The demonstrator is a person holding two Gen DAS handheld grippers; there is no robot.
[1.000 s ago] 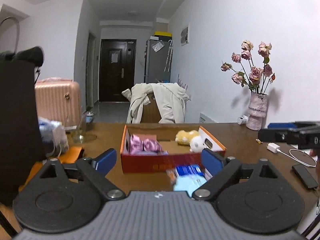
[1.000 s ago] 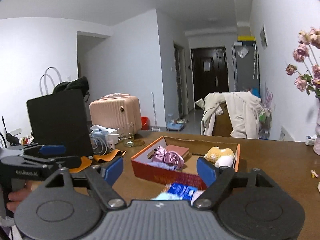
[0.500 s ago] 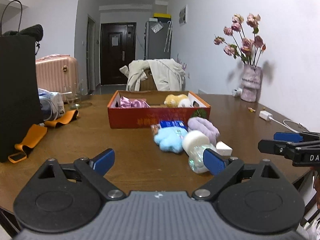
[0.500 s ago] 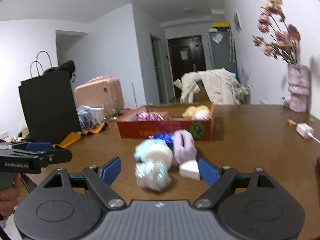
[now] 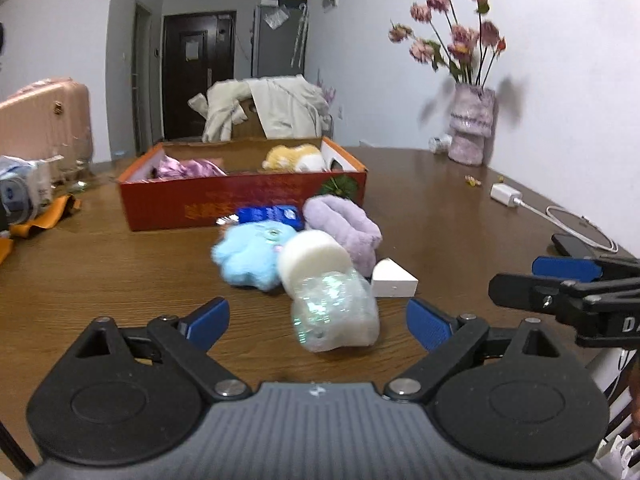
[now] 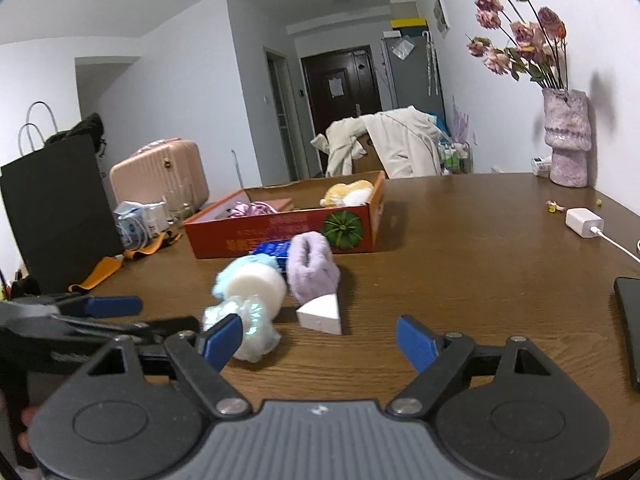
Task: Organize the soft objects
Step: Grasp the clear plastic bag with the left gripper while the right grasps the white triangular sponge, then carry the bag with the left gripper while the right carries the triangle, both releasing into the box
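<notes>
1. My left gripper [image 5: 318,322] has its jaws spread wide and holds nothing; the iridescent crinkly ball [image 5: 334,312] sits on the table [image 5: 100,272] just ahead, between the blue pads.
2. My right gripper [image 6: 320,340] is likewise released and empty, with the white wedge sponge [image 6: 320,314] just beyond its fingertips.
3. I judge the crinkly ball light, squashy and probably slick on its film surface, so I would take it across its middle and close gently.
4. The wedge sponge looks light and springy; its flat sides offer the surest hold.
5. Touching the ball from behind is a round white sponge [image 5: 314,254], with a blue plush toy [image 5: 248,256] to its left and a lilac fluffy scrunchie [image 5: 346,228] to its right, all soft, so I expect them to deform under the pads.
6. A blue packet [image 5: 272,214] lies behind them, against the box.
7. Farthest, the red cardboard box [image 5: 240,200] already holds a pink satin scrunchie [image 5: 188,168] and a yellow plush toy [image 5: 294,158].
</notes>
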